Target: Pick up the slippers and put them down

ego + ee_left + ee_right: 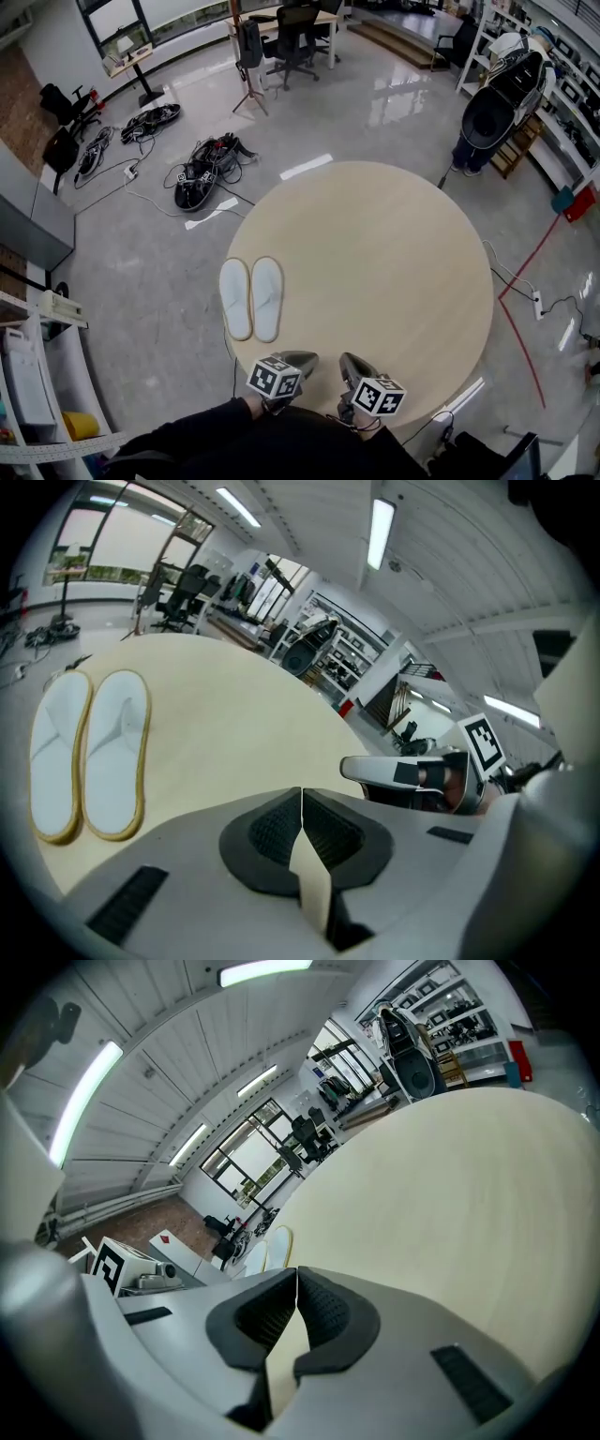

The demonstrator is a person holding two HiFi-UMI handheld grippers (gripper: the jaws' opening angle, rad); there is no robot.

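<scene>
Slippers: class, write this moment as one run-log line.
slippers: side by side at table left edge, ungripped | left gripper: shut, empty | right gripper: shut, empty

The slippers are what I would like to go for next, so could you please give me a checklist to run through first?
1. Slippers lie flat, side by side, on the table: ok.
2. Left tongs open for a grasp: not ok, the jaws are shut with nothing between them.
3. Right tongs open for a grasp: not ok, also shut and empty.
4. Tongs positioned at the slippers: not ok, both are at the near edge of the table, apart from the pair.
5. Tabletop between the tongs and the slippers free of other things: ok.
6. Outer slipper fully supported at the table's edge: cannot tell.
</scene>
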